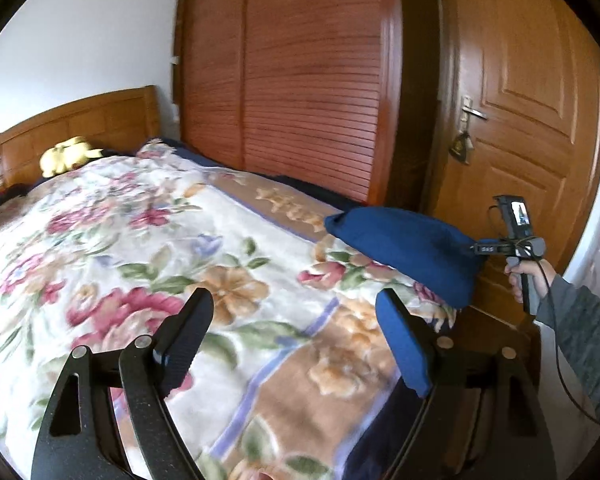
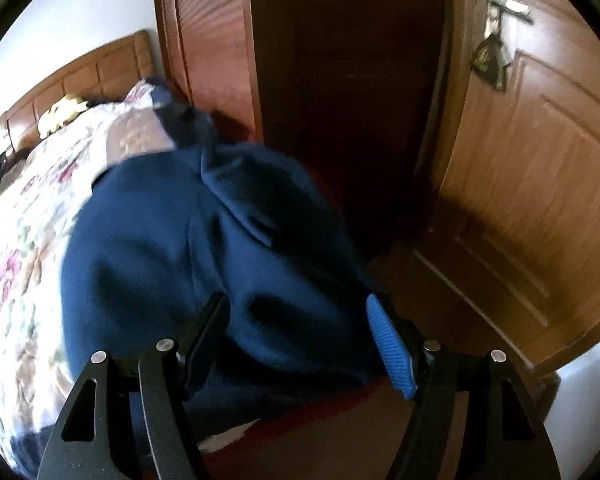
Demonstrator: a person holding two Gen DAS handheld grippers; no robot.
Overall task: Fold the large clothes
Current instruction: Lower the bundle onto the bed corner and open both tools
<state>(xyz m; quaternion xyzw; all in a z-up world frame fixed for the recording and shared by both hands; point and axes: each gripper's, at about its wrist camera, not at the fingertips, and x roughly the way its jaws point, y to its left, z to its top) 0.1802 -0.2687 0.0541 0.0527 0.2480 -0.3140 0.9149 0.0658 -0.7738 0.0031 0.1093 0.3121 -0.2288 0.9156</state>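
A dark blue garment (image 1: 408,248) lies bunched at the near right corner of the bed, partly hanging over the edge. In the right wrist view it (image 2: 172,248) fills the middle, right in front of the fingers. My right gripper (image 2: 296,316) is open, its fingers spread on either side of the cloth's near fold; it also shows in the left wrist view (image 1: 484,249) at the garment's right end. My left gripper (image 1: 294,304) is open and empty above the floral blanket (image 1: 140,240), left of the garment.
The bed has a wooden headboard (image 1: 80,128) and a yellow plush toy (image 1: 66,158) at the far end. A slatted wardrobe (image 1: 292,80) stands beside the bed. A wooden door (image 1: 524,120) with a handle is at the right. Wooden floor (image 2: 380,432) below.
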